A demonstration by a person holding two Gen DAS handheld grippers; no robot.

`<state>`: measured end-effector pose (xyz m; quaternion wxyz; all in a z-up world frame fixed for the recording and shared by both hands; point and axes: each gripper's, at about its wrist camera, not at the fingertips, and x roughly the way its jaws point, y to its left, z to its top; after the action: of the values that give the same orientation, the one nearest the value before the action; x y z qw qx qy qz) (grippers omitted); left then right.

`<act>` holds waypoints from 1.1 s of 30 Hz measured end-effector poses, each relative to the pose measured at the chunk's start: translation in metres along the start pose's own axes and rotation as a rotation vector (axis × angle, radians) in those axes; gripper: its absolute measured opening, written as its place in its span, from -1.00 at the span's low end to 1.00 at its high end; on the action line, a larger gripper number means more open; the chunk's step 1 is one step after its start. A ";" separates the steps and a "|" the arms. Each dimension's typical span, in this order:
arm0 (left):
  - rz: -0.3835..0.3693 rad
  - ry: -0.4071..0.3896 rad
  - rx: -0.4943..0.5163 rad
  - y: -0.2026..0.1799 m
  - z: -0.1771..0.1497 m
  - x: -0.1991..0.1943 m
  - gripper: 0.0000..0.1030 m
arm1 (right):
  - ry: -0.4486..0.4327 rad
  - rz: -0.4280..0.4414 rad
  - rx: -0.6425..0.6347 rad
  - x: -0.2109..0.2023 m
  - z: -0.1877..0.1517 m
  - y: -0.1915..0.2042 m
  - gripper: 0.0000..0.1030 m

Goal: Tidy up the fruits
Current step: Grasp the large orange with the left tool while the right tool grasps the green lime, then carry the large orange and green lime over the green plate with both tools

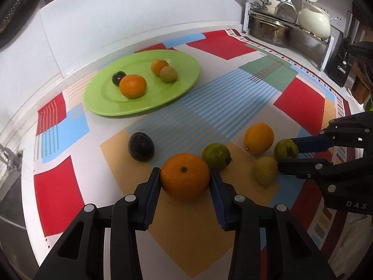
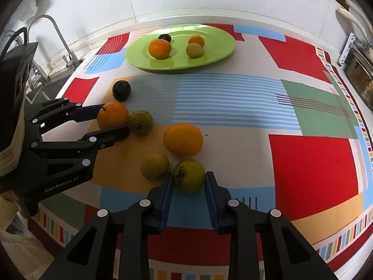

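My left gripper (image 1: 185,177) is shut on an orange (image 1: 185,176) that rests on the tablecloth; it also shows in the right wrist view (image 2: 112,114). My right gripper (image 2: 188,177) is shut on a green tomato (image 2: 189,175), also on the cloth, seen in the left wrist view (image 1: 285,150). A green plate (image 1: 98,98) at the back holds two oranges, a dark plum and a pale green fruit. Loose on the cloth lie a dark plum (image 1: 141,146), a green fruit (image 1: 216,156), a yellow-orange fruit (image 1: 258,138) and a pale yellow-green fruit (image 1: 265,171).
The colourful patterned tablecloth (image 1: 300,105) covers the counter. A dish rack with pots and utensils (image 1: 286,14) stands at the back right. A sink tap (image 2: 58,39) is at the left edge. White tiled wall lies behind the plate.
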<state>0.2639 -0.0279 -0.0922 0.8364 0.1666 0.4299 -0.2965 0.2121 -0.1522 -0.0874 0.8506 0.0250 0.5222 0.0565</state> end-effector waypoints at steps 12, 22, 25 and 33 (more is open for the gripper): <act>0.039 -0.037 -0.074 -0.005 -0.001 -0.026 -0.21 | -0.054 0.035 -0.031 -0.015 0.000 0.002 -0.44; 0.090 -0.086 -0.132 -0.011 0.000 -0.049 -0.21 | -0.123 0.073 -0.076 -0.032 0.006 0.004 -0.44; 0.110 -0.107 -0.155 -0.011 0.002 -0.056 -0.21 | -0.160 0.087 -0.084 -0.040 0.011 0.003 -0.44; 0.168 -0.163 -0.215 -0.010 0.013 -0.073 -0.21 | -0.238 0.113 -0.100 -0.052 0.028 -0.001 -0.44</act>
<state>0.2324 -0.0171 -0.0255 0.9034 0.0868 0.3744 -0.1901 0.2141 -0.1593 -0.0283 0.9022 0.0183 0.4119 0.1267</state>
